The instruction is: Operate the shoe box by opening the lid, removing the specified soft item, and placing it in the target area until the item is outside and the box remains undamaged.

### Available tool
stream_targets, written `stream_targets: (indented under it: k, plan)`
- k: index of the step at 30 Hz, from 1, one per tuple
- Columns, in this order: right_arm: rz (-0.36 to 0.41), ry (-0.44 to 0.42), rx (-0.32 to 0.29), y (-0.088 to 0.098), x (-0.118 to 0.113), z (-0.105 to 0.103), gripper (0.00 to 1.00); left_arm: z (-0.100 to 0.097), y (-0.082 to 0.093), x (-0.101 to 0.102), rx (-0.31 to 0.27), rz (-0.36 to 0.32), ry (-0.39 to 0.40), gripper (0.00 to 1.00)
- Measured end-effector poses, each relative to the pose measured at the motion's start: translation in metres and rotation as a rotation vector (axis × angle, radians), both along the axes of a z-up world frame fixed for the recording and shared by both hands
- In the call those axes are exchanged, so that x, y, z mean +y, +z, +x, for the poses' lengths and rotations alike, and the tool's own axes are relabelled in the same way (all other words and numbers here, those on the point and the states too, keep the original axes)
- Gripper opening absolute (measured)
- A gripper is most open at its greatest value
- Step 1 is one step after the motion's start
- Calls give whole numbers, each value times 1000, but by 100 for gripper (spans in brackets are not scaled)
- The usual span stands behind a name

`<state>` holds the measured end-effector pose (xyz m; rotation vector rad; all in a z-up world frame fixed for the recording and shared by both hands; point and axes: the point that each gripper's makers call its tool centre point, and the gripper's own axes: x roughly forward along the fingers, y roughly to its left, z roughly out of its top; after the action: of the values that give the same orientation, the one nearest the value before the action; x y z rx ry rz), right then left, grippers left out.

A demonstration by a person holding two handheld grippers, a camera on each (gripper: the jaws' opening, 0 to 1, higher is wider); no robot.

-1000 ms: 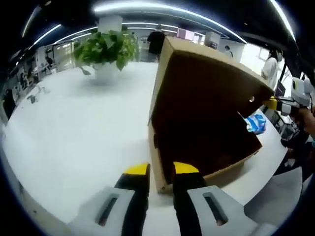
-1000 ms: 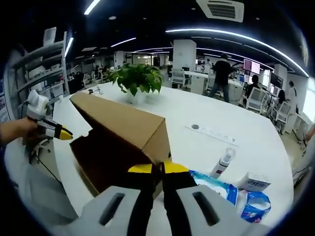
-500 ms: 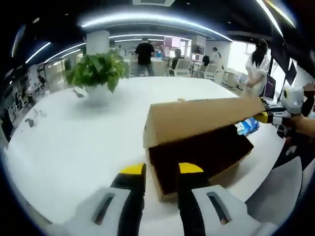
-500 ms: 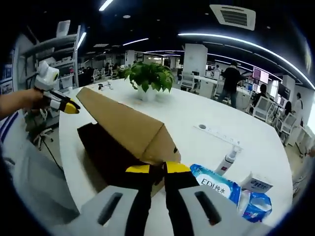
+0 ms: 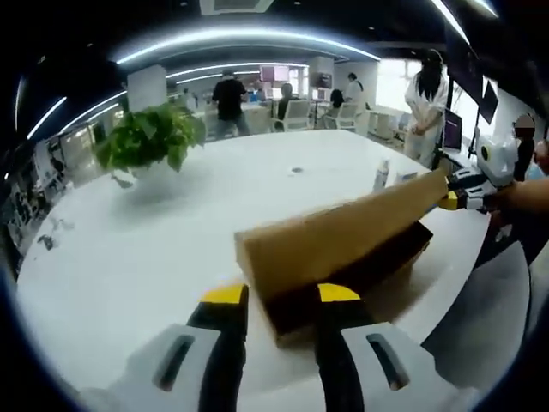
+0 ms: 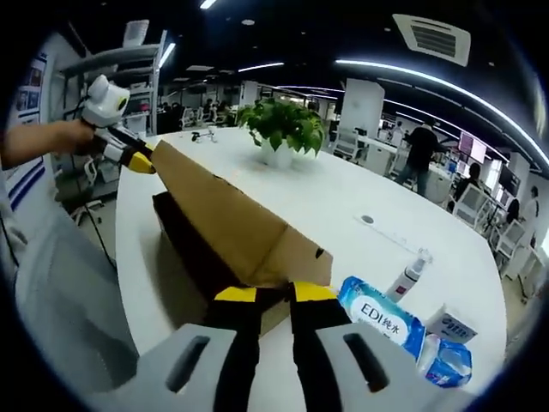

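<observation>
Both grippers, left gripper (image 5: 279,296) and right gripper (image 6: 274,296), seemingly pinch the lid (image 6: 227,219) ends; keep the fingers level, avoiding creasing the shoe box (image 5: 377,270).

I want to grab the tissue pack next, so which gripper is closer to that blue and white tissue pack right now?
Right. The right gripper sits at the shoe box end beside the tissue pack; the left gripper is at the box's far end.

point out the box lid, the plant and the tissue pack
box lid (image 5: 334,240), left gripper view, on its brown outer face
plant (image 6: 287,129), right gripper view, on the leaves
tissue pack (image 6: 382,313), right gripper view, on its printed top
</observation>
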<state>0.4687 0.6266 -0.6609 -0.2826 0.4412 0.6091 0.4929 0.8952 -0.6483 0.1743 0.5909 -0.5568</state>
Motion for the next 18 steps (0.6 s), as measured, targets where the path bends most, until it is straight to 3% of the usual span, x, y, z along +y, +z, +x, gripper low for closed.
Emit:
stream_targets:
  k: [18]
  plan:
    - [-32, 103, 36, -23, 7, -18, 20, -14, -24, -1, 38, 30, -68, 31]
